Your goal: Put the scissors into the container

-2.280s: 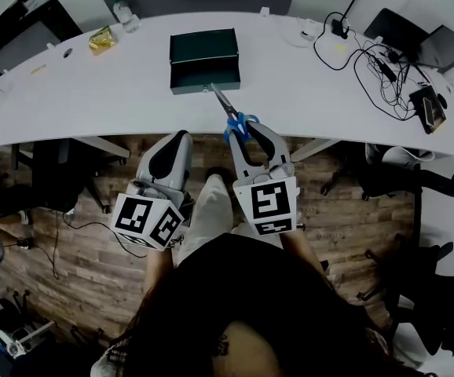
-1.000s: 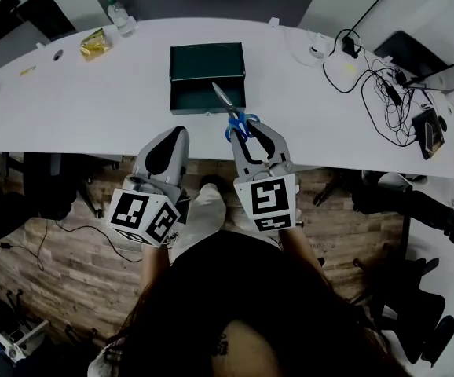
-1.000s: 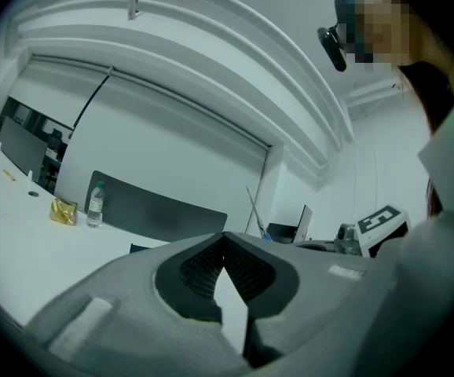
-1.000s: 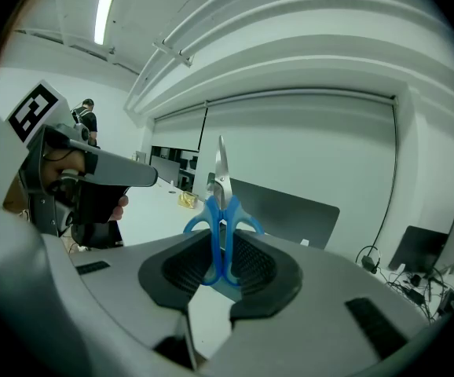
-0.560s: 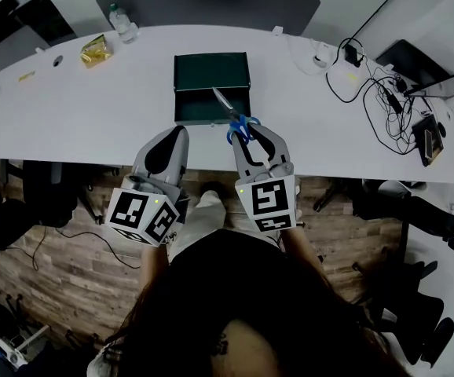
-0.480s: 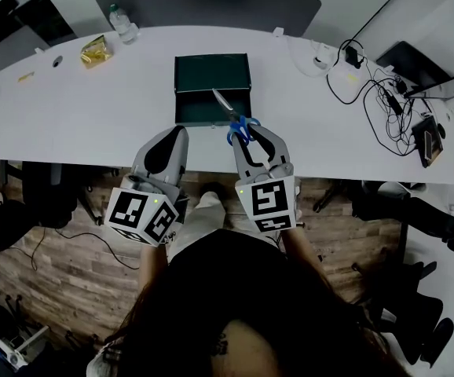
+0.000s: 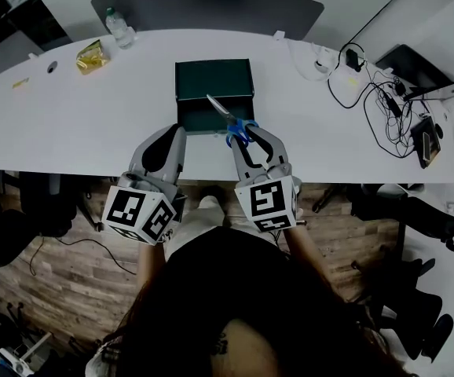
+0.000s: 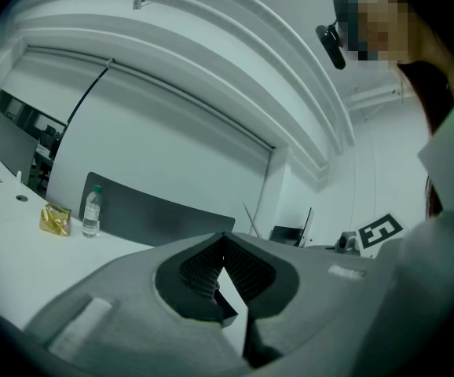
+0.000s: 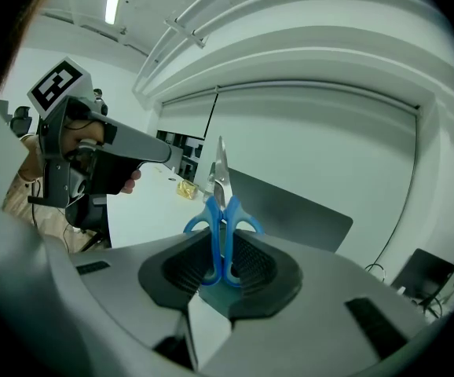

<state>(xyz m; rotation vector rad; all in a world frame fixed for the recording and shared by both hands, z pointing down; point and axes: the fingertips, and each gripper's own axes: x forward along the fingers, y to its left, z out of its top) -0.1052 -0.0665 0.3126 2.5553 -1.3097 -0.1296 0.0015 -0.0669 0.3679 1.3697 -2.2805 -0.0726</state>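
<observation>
A dark green box-shaped container (image 7: pixel 195 77) stands open on the white table (image 7: pixel 70 124), straight ahead of me. My right gripper (image 7: pixel 247 134) is shut on the blue handles of the scissors (image 7: pixel 239 129). Their steel blades point away, up and left, with the tip over the container's near part. In the right gripper view the scissors (image 9: pixel 221 210) stand upright between the pads of the right gripper (image 9: pixel 221 261). My left gripper (image 7: pixel 172 136) hovers over the table's near edge, left of the scissors. The left gripper (image 8: pixel 225 246) is shut, with nothing between its pads.
A water bottle (image 7: pixel 115 28) and a yellow packet (image 7: pixel 90 56) lie at the table's far left. Tangled cables and chargers (image 7: pixel 368 85) and a laptop (image 7: pixel 415 65) fill the right end. A dark chair back (image 7: pixel 207 6) stands behind the table.
Both grippers have moved forward over the table's near edge toward the container, the scissors going with the right one. The grip on the handles looks the same.
</observation>
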